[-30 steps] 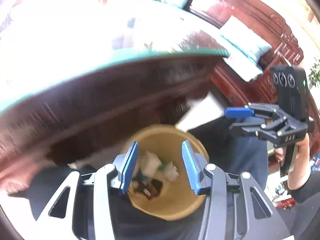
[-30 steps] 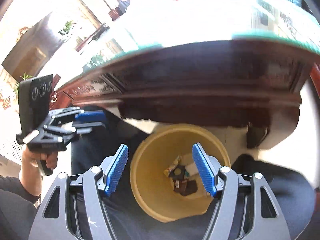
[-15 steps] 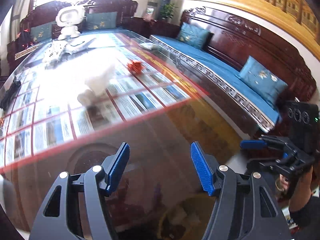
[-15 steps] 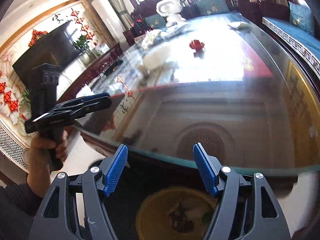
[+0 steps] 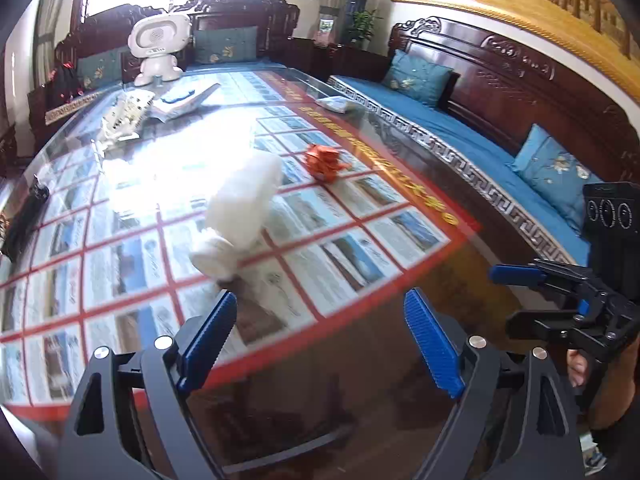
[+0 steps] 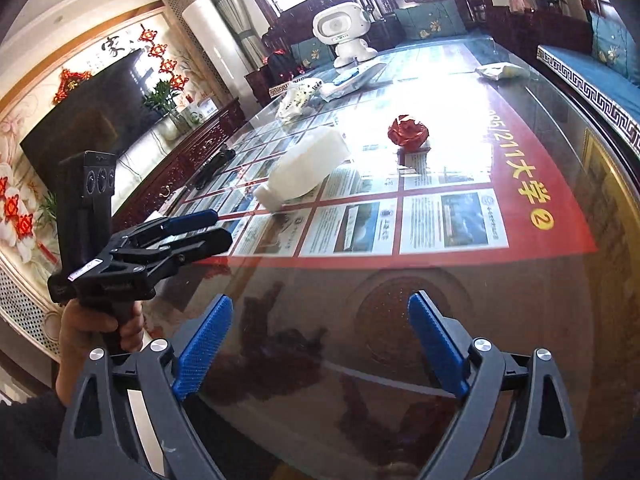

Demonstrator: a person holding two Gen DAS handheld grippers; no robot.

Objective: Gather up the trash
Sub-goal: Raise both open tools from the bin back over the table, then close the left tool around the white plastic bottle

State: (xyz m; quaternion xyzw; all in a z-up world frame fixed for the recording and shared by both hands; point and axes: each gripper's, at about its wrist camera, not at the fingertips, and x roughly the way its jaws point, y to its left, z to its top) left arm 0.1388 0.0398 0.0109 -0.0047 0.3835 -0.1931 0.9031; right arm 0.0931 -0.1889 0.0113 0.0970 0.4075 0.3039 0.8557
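Observation:
A white plastic bottle point(image 5: 240, 212) lies on its side on the glass table top point(image 5: 360, 344), its cap toward me; it also shows in the right wrist view point(image 6: 306, 168). A crumpled red wrapper point(image 5: 325, 160) lies just beyond it, also seen in the right wrist view point(image 6: 407, 132). My left gripper point(image 5: 320, 336) is open and empty, hovering above the table just short of the bottle. My right gripper point(image 6: 320, 340) is open and empty above the table's near edge. Each gripper shows in the other's view, the right one point(image 5: 516, 274) and the left one point(image 6: 212, 224).
A white robot figure point(image 5: 158, 48), a white crumpled bag point(image 5: 124, 116), papers point(image 5: 188, 98) and a small packet point(image 5: 336, 103) lie farther back on the table. A black object point(image 5: 24, 216) lies at its left edge. A blue-cushioned wooden sofa point(image 5: 480, 148) runs along the right.
Both grippers rose from over the yellow bin under the table edge to above the table top. The bin has dropped out of view. The bottle and wrapper are nearer now.

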